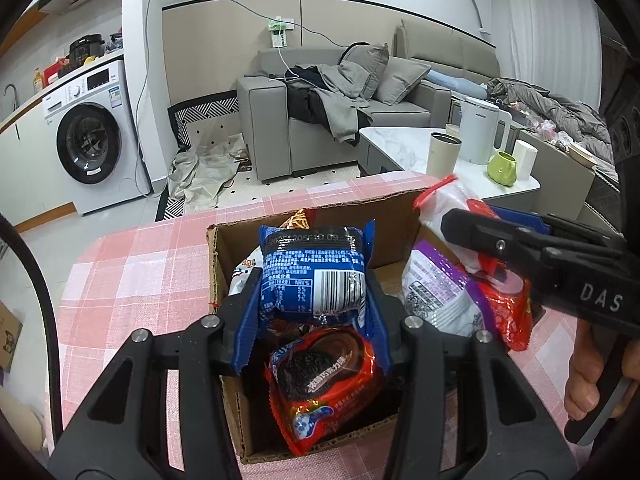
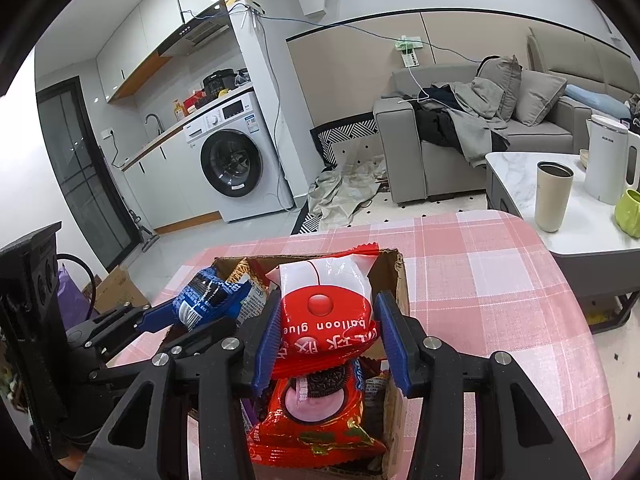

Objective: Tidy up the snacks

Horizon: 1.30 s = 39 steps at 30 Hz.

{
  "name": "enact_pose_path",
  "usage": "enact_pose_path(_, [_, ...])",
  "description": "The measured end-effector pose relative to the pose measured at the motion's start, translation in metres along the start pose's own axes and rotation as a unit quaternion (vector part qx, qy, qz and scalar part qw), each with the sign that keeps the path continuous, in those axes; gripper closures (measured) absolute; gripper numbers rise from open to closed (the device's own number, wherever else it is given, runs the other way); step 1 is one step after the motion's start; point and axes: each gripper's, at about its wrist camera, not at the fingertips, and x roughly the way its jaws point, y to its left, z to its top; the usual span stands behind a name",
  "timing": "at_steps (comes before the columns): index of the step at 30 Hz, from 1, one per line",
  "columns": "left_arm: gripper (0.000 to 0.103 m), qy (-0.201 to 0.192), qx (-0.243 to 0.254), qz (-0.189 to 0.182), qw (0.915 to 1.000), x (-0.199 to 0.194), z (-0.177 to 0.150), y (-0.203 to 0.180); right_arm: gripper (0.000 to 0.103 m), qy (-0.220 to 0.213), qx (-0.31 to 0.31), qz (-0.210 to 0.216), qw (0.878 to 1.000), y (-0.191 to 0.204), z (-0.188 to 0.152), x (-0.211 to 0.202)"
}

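Note:
An open cardboard box (image 1: pixel 224 248) (image 2: pixel 394 280) of snack packets stands on the pink checked tablecloth. My left gripper (image 1: pixel 314 292) is shut on a blue snack packet (image 1: pixel 314 268) held over the box; it also shows in the right wrist view (image 2: pixel 204 300). My right gripper (image 2: pixel 328 320) is shut on a red and white "balloon glue" packet (image 2: pixel 326 308), held above the box's right side (image 1: pixel 452 204). Below lie red Oreo packets (image 1: pixel 324 380) (image 2: pixel 316 412) and a purple and white packet (image 1: pixel 436 292).
The tablecloth (image 2: pixel 480 280) runs to the far edge and to the right of the box. Beyond stands a white coffee table (image 2: pixel 516 176) with a beige tumbler (image 2: pixel 552 196), kettle and green cup. A grey sofa and washing machine (image 2: pixel 236 160) stand further back.

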Motion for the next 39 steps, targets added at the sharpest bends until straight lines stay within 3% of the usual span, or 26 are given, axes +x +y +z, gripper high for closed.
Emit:
enact_pose_path(4, [0.041, -0.009, 0.012, -0.002, 0.9999, -0.006, -0.002, -0.001, 0.045, 0.0, -0.006, 0.008, 1.0, 0.002, 0.001, -0.002])
enact_pose_path(6, [0.021, -0.019, 0.015, 0.005, 0.9997, -0.012, -0.004, -0.004, 0.034, -0.006, -0.011, 0.004, 1.0, 0.003, 0.001, -0.007])
enact_pose_path(10, [0.015, -0.037, 0.006, 0.003, 0.9993, -0.033, -0.013, -0.001, 0.012, -0.016, -0.018, 0.0, 1.0, 0.004, -0.003, -0.021])
enact_pose_path(12, [0.0, -0.046, -0.002, 0.002, 0.999, -0.042, -0.016, 0.0, 0.004, -0.022, -0.024, 0.001, 0.999, 0.005, -0.006, -0.031])
enact_pose_path(15, [0.0, -0.072, -0.011, -0.002, 0.9973, -0.064, -0.027, 0.004, 0.0, -0.028, -0.028, 0.006, 0.999, 0.005, -0.011, -0.043])
enact_pose_path(29, [0.0, -0.111, -0.029, 0.016, 0.9933, -0.134, -0.094, 0.018, 0.0, -0.066, -0.077, 0.03, 0.994, 0.021, -0.059, -0.087])
enact_pose_path(39, [0.0, -0.102, -0.042, 0.034, 0.9933, -0.151, -0.144, 0.026, 0.0, -0.08, -0.09, 0.028, 0.992, 0.02, -0.095, -0.102])
